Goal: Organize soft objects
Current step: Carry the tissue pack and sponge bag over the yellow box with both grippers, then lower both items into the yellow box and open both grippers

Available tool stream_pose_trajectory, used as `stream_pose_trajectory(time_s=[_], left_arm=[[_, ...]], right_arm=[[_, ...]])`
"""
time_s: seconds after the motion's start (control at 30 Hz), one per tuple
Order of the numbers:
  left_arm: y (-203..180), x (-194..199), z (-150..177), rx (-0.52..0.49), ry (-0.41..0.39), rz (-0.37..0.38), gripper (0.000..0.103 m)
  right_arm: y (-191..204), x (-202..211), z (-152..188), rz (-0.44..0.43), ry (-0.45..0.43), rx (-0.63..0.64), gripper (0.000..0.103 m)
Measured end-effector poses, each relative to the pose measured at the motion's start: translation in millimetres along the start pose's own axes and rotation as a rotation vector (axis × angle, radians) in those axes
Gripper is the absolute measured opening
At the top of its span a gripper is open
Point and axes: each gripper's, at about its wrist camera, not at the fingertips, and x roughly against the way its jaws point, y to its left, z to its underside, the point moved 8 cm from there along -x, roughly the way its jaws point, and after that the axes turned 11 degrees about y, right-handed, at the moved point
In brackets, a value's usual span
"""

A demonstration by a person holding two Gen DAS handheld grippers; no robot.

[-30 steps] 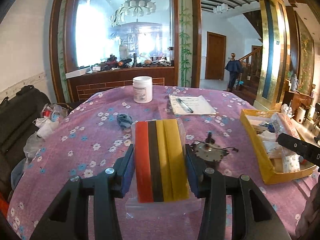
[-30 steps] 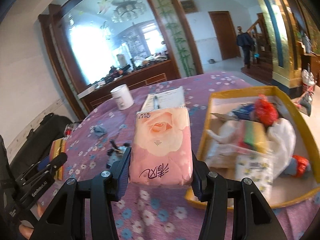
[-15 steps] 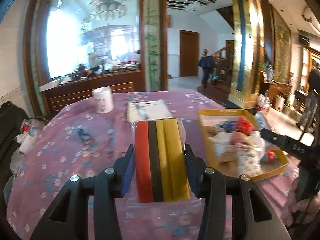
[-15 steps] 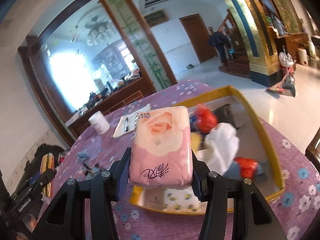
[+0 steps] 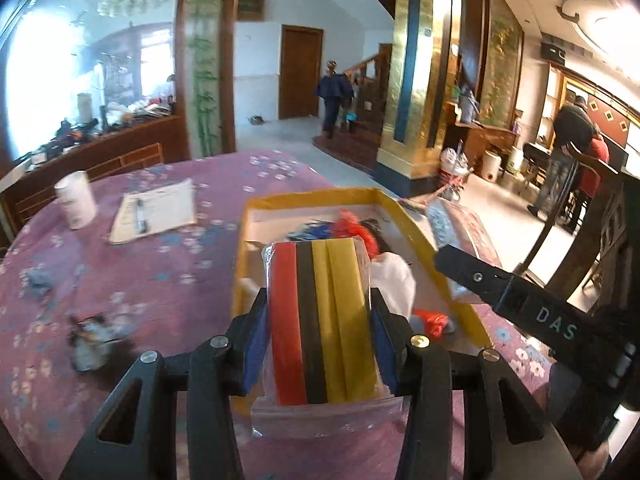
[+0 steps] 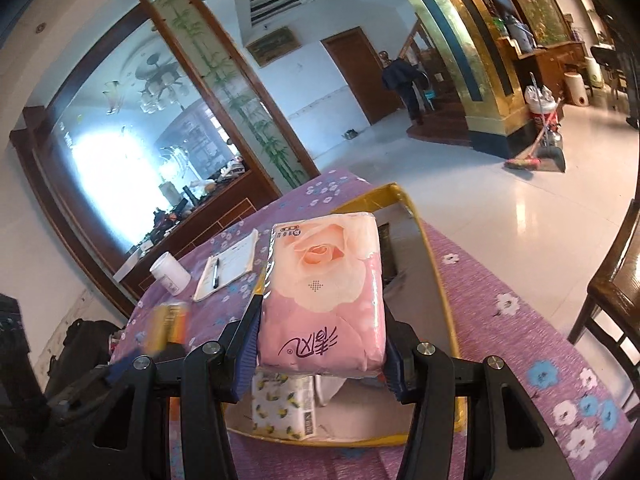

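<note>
Left claw (image 5: 320, 344) clamps the bagged sponge pack (image 5: 320, 320) above the yellow box (image 5: 308, 200); right claw (image 6: 320, 344) squeezes the soft, light tissue pack (image 6: 320, 292) by its flanks, over that box.

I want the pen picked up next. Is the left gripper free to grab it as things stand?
Probably not yet: the left gripper is shut on a bagged sponge pack. The pen lies unobstructed on the notepad.
</note>
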Motion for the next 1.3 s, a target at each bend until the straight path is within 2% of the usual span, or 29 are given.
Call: stream_pose_trajectory(time_s=[0.13,0.23,0.37,0.53,0.97,1.1,1.3], left_arm=[[-19,-36,-5,-0.014,0.05,0.025,0.045],[-19,-52,-1,0.002,0.067,0.049,0.045],[-17,-55,3,-0.025,0.05,0.017,0.045],[-8,-56,2,-0.029,0.022,-0.023,0.045],[-15,-66,8,-0.102,-0.009,-0.126,0.046],[-18,-68,11,-0.121,-0.013,-0.139,0.052],[-19,-68,13,-0.123,-0.011,-0.145,0.053]], right_arm=[[-2,-20,-15,0.011,0.066,-0.025,0.055],[-5,-38,-32,0.035,0.096,-0.031,0.055],[-12,-69,-35,0.062,0.16,-0.036,0.055],[-15,-101,-19,0.097,0.226,-0.009,0.055],[-19,-105,-16,0.155,0.213,0.034,0.057],[-20,-105,-16,0.162,0.211,0.037,0.057],[-18,-107,-16,0.167,0.211,0.039,0.056]])
